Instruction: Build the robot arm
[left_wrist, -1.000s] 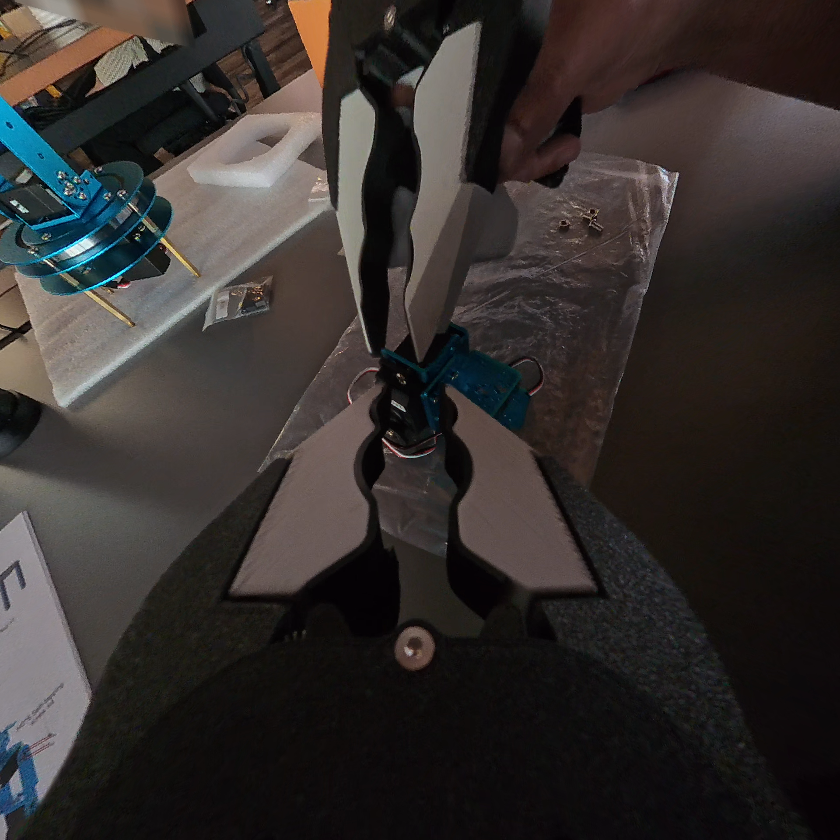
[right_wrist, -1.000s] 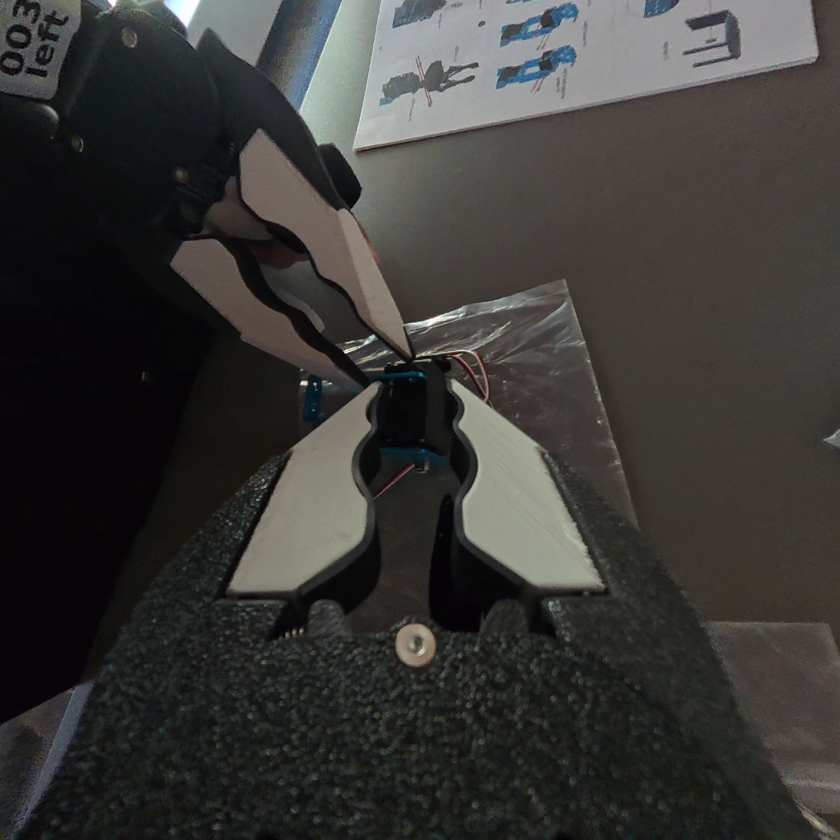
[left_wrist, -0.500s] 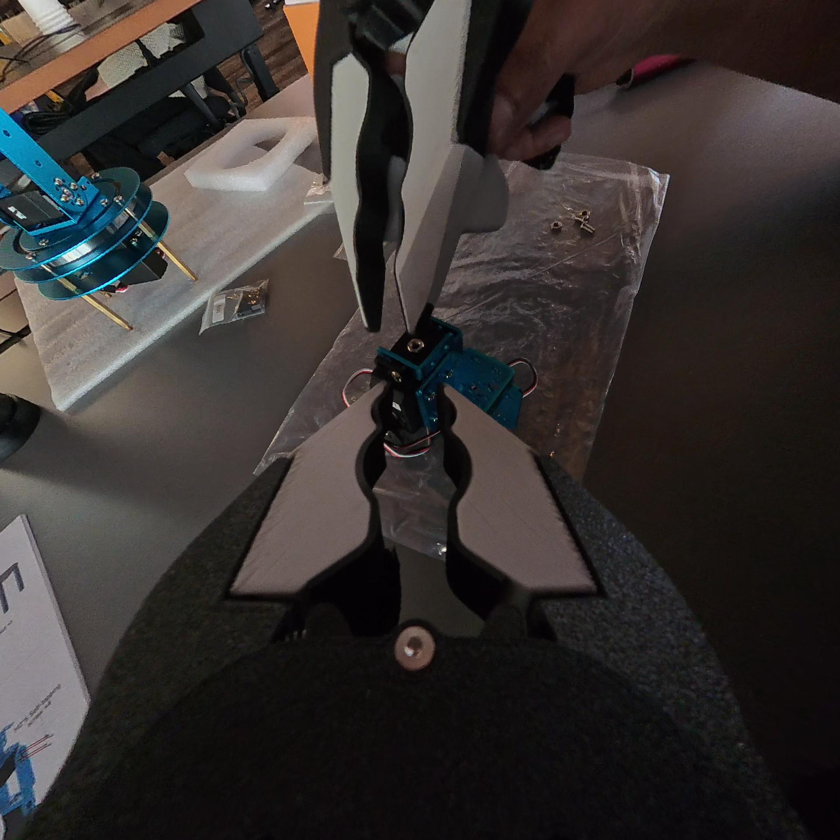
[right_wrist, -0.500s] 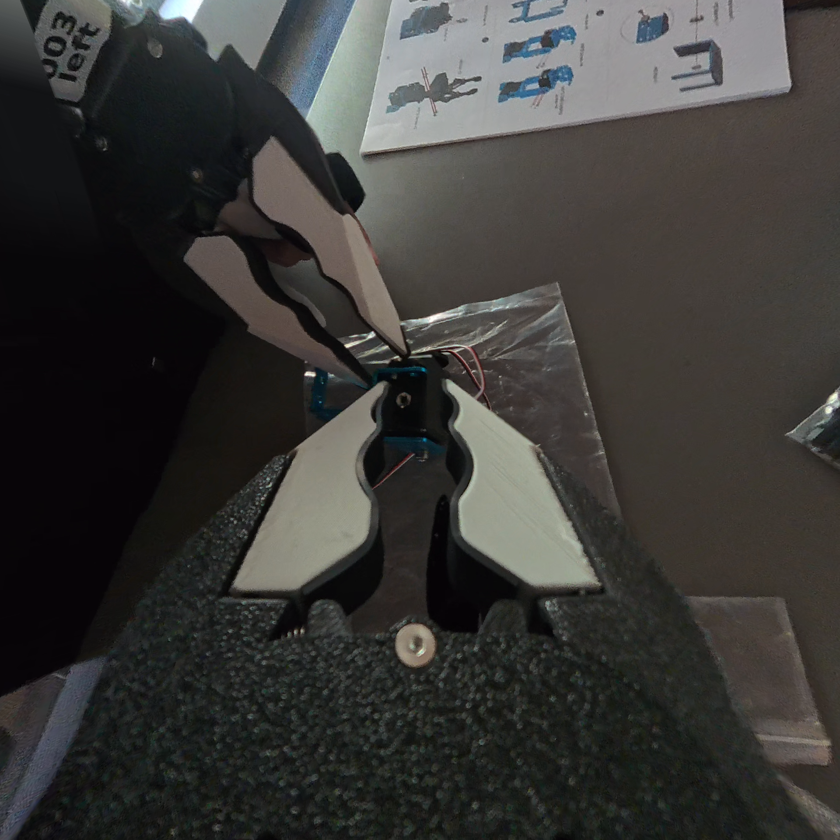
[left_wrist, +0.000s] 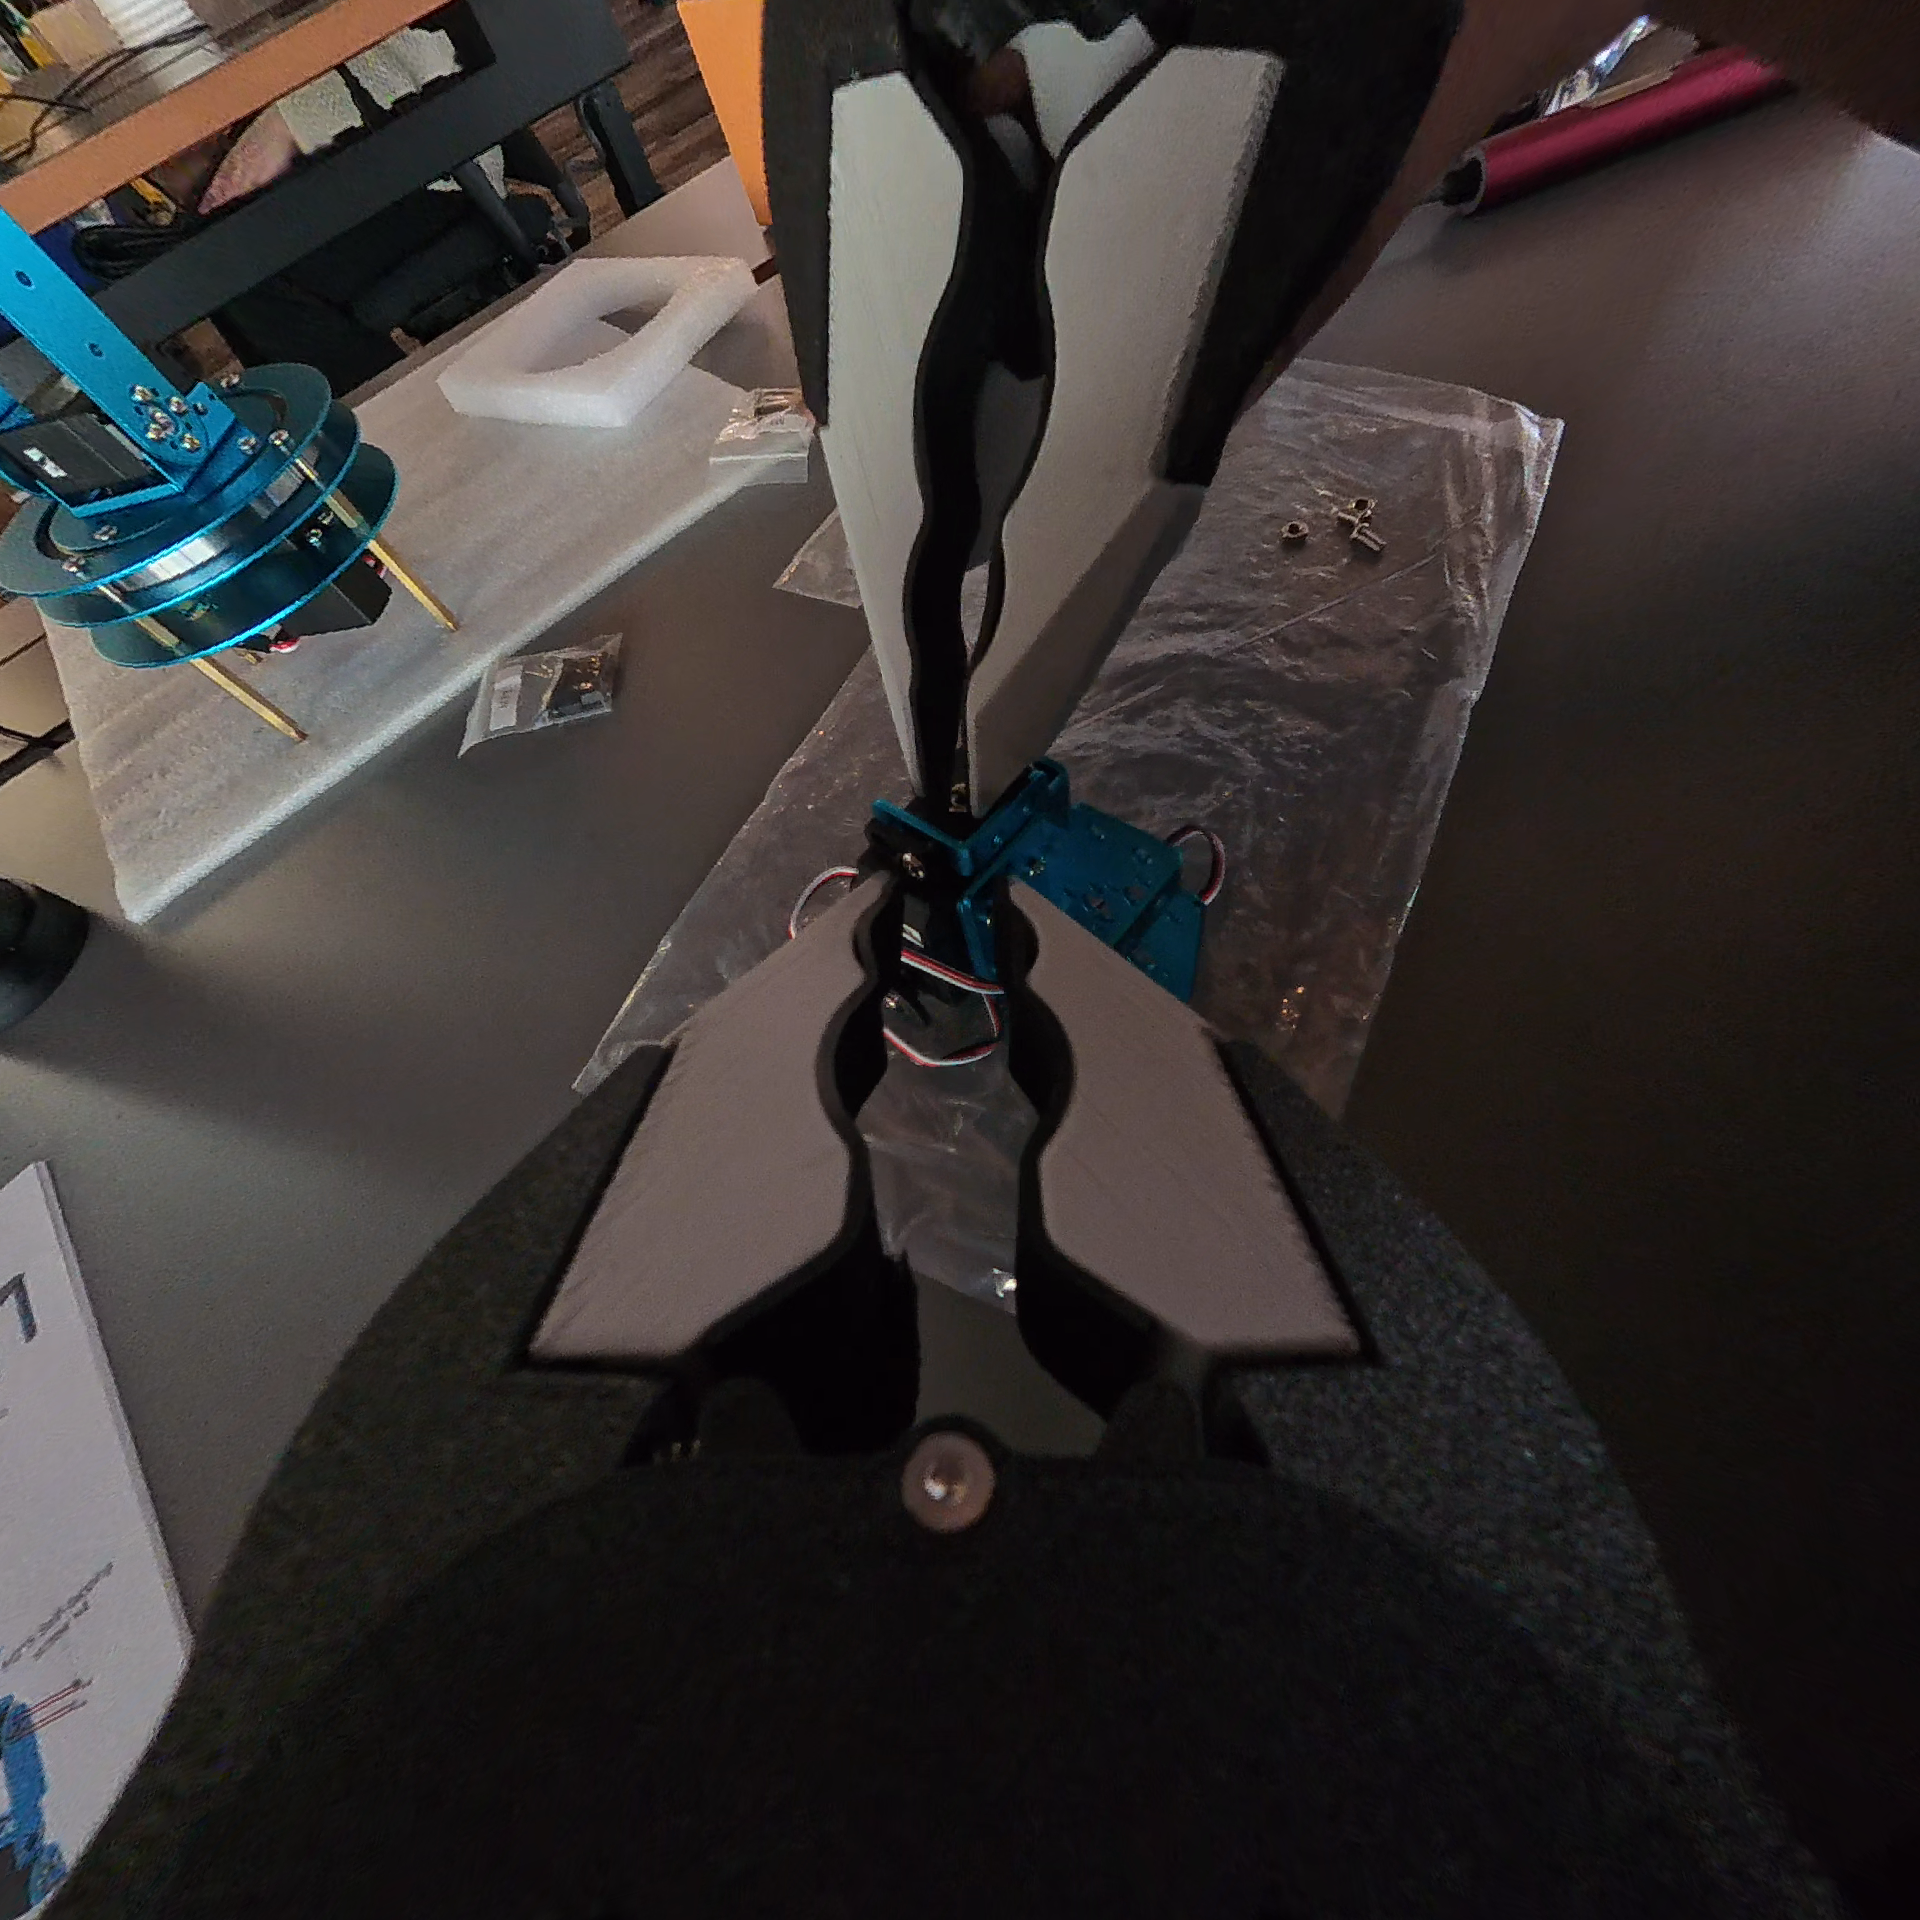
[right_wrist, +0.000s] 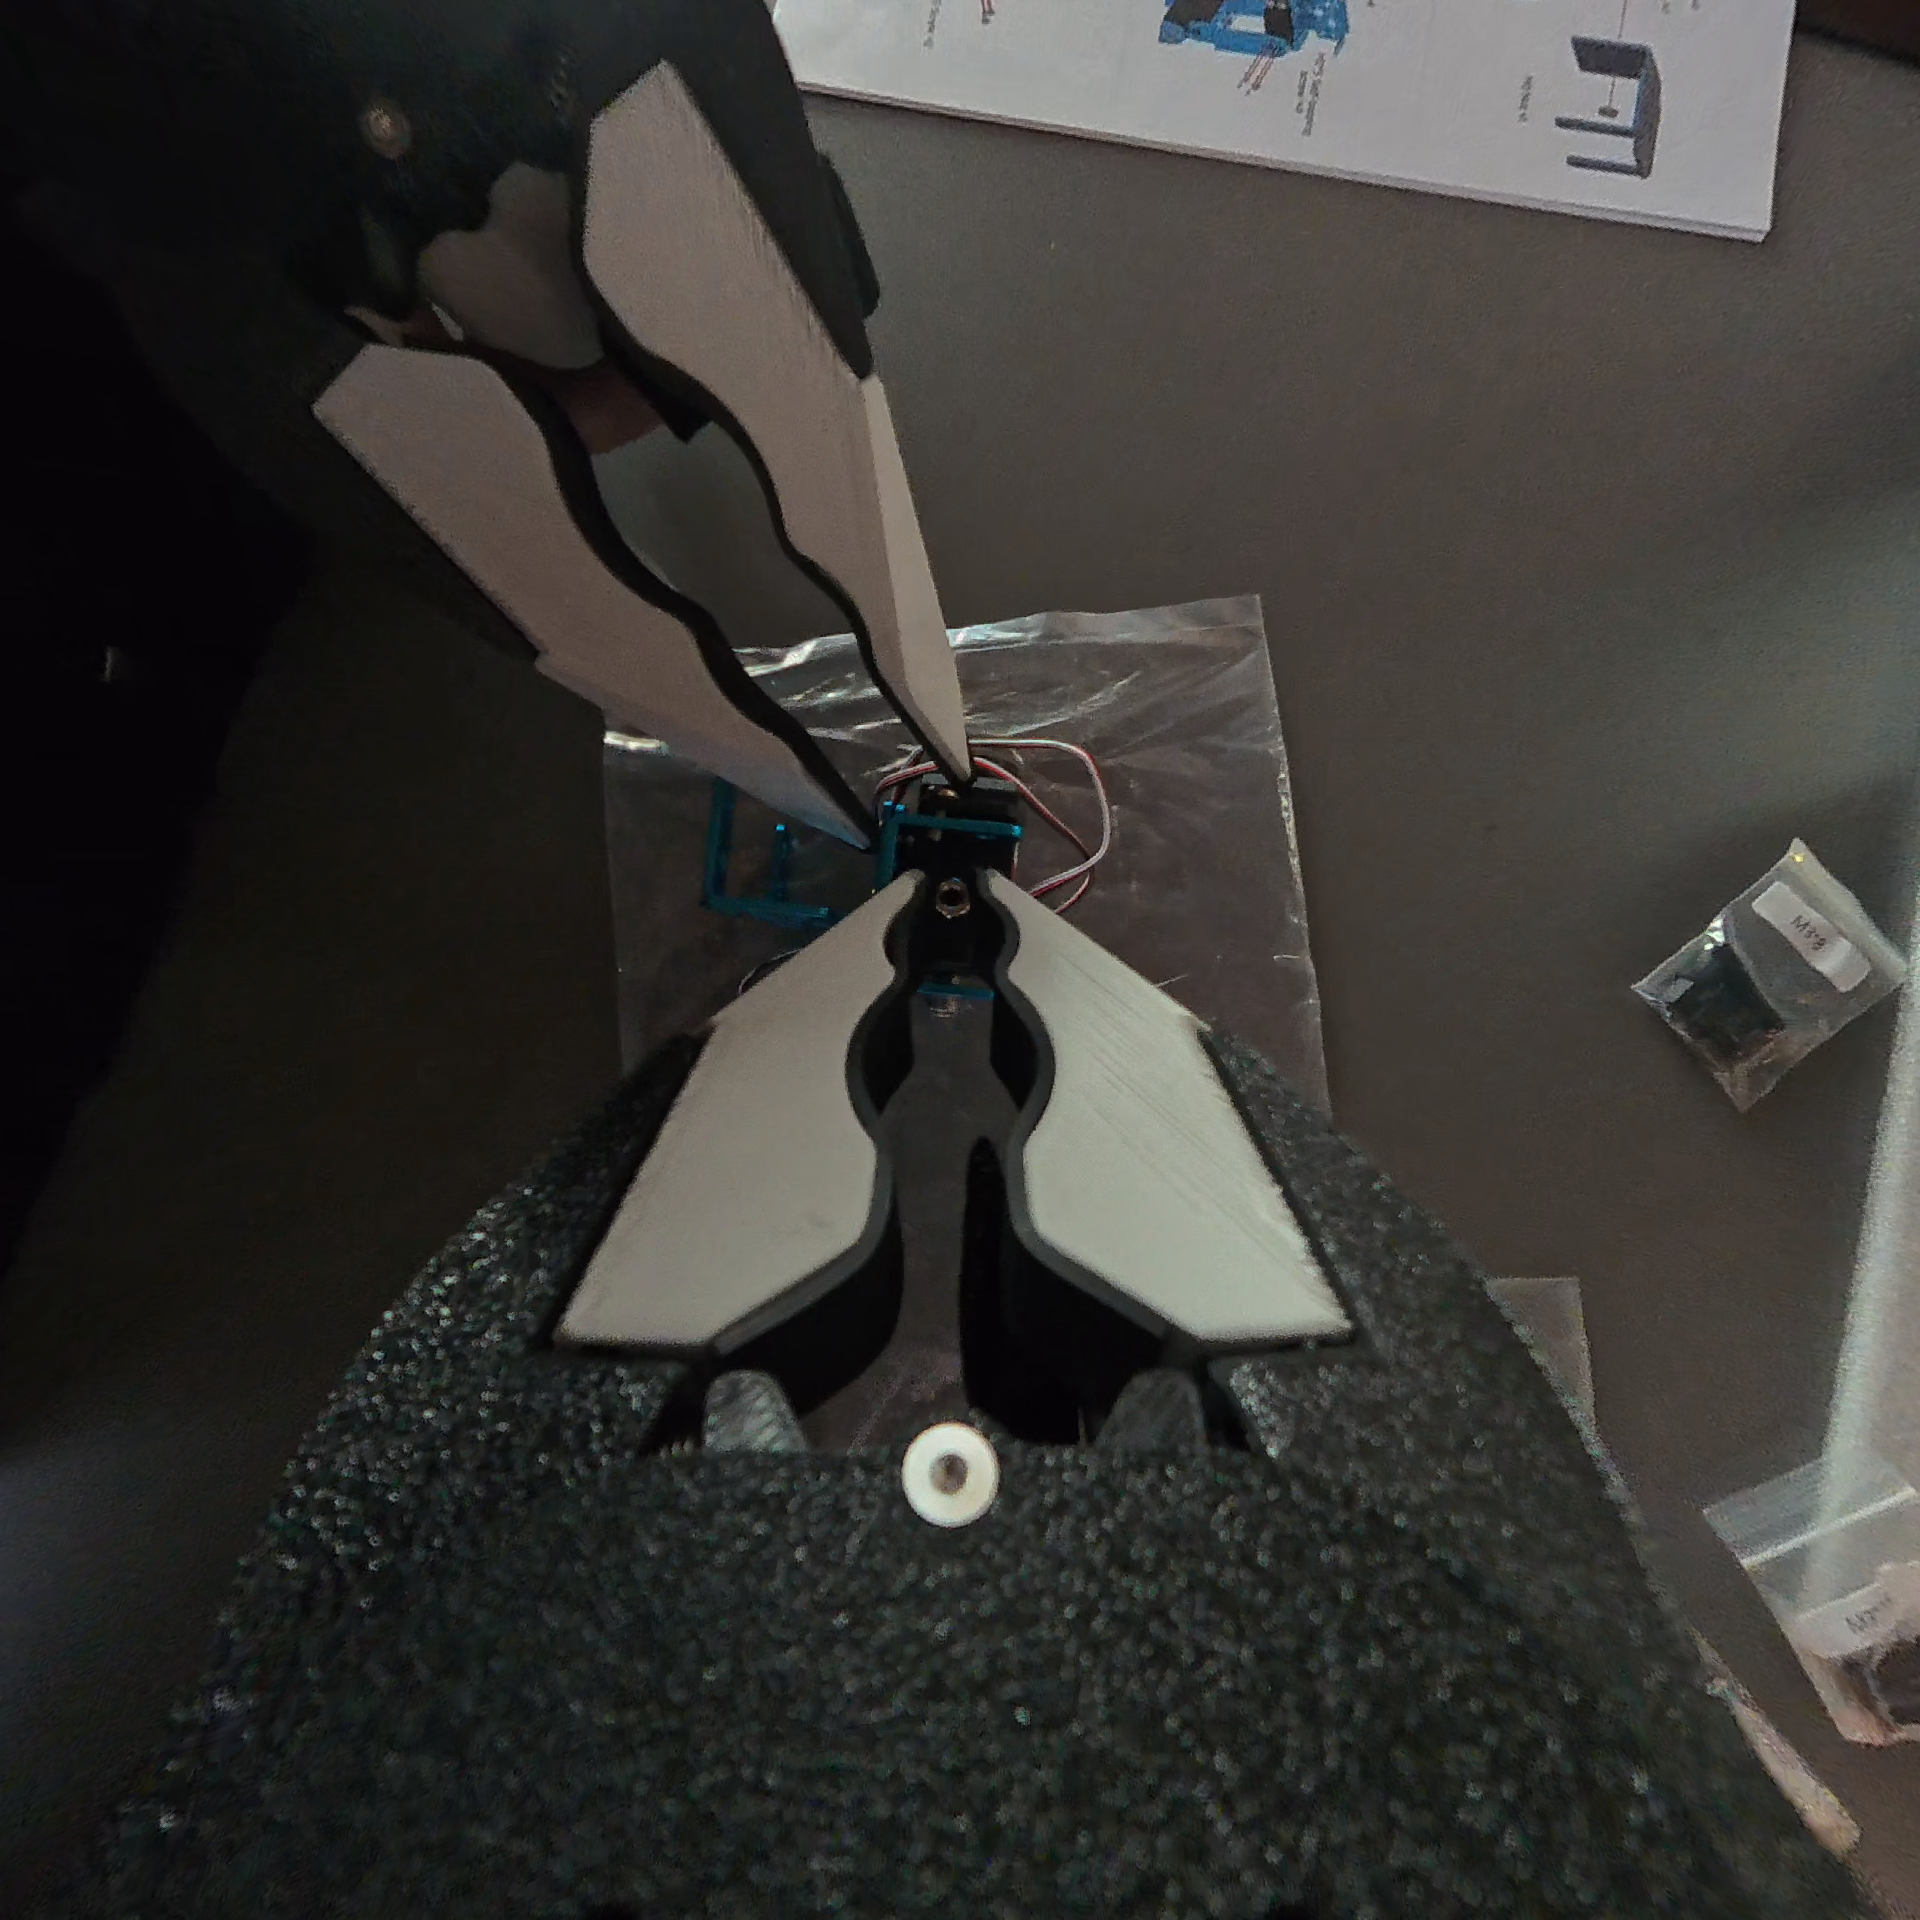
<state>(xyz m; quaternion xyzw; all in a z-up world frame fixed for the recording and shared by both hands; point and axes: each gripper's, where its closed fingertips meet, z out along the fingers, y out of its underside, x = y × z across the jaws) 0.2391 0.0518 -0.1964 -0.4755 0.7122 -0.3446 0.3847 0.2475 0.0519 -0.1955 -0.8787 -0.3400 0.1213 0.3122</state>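
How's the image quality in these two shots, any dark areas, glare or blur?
Left wrist view: dim, the table darkest at right, glare on the plastic sheet, wide-angle bending at the edges. Right wrist view: left side nearly black, right gripper fingers slightly motion-blurred.

Dim indoor light falls from the far left — the white foam sheet (left_wrist: 343, 623) shows pale while the grey table (left_wrist: 1714, 935) sinks into shadow at right. Glare ripples over the clear plastic bag (right_wrist: 1174, 727). Wide-angle distortion bends the edges — near foreground dark, grainy and soft.
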